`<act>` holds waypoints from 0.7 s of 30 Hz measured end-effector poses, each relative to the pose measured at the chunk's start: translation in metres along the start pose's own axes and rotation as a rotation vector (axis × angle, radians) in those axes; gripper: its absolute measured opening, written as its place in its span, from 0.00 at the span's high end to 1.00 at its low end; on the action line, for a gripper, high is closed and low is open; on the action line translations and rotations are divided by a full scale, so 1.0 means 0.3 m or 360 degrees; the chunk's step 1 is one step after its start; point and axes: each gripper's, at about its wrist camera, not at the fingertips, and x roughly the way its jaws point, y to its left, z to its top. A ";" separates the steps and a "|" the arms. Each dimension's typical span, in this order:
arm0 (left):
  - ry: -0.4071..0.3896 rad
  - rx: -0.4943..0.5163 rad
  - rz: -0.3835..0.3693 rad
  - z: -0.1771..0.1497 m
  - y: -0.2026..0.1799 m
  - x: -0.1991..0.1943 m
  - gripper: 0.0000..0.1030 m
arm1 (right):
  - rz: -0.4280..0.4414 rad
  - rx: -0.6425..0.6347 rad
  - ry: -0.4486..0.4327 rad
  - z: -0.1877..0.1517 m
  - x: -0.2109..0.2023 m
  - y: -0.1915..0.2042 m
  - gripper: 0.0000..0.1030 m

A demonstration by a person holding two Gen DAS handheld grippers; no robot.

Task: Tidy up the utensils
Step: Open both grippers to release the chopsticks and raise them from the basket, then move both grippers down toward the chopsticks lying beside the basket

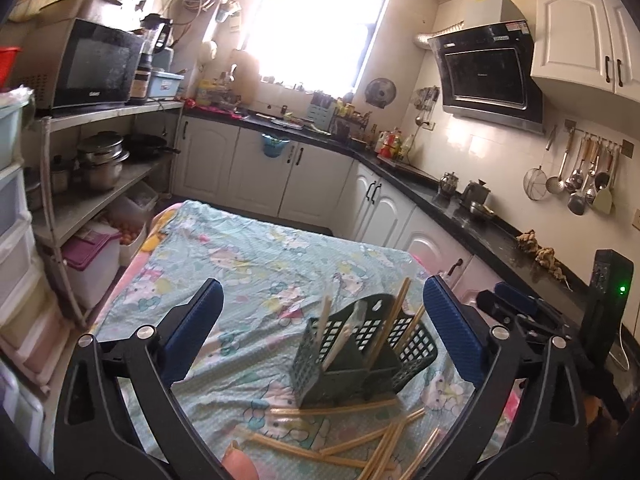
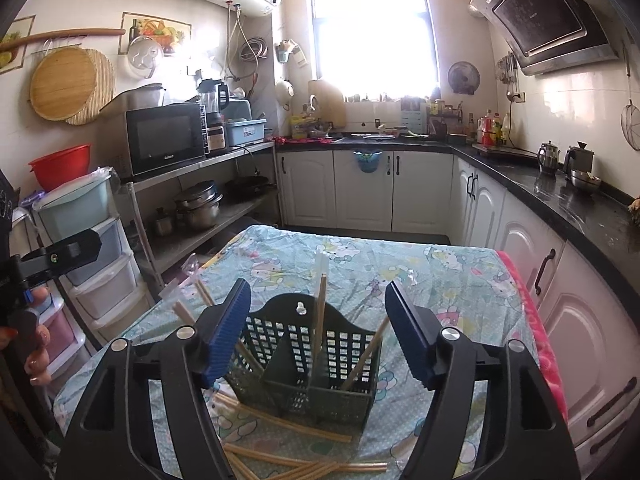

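A dark green slotted utensil basket (image 1: 348,364) stands on the tablecloth, with several wooden chopsticks (image 1: 394,320) leaning upright in its compartments. More chopsticks (image 1: 360,444) lie loose in front of it. My left gripper (image 1: 323,284) is open wide, nothing between its blue pads, and the basket sits just beyond them. In the right wrist view the basket (image 2: 320,400) stands between and just past the fingers of my right gripper (image 2: 318,286), which is open and empty. Chopsticks (image 2: 320,320) stand in the basket, and loose chopsticks (image 2: 288,460) lie below it.
The table (image 1: 240,264) wears a pale cartoon-print cloth, with a pink towel (image 2: 532,320) along its right edge. A black counter (image 1: 480,216) with white cabinets runs along the right. A metal rack (image 2: 192,168) with microwave and pots, and plastic drawers (image 2: 96,264), stand left.
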 end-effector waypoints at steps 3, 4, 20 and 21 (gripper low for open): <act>0.0011 -0.0033 0.0008 -0.019 0.019 -0.018 0.10 | 0.0015 0.0025 0.0002 -0.014 -0.018 0.000 0.31; 0.0013 -0.0043 0.0013 -0.025 0.023 -0.024 0.10 | 0.0018 0.0028 0.0006 -0.020 -0.024 0.002 0.31; 0.0062 -0.0088 0.0049 -0.143 0.072 -0.119 0.10 | 0.0058 -0.0017 0.0047 -0.088 -0.088 0.075 0.23; 0.0067 -0.0090 0.0056 -0.154 0.075 -0.124 0.10 | 0.0063 -0.0017 0.0050 -0.092 -0.089 0.076 0.23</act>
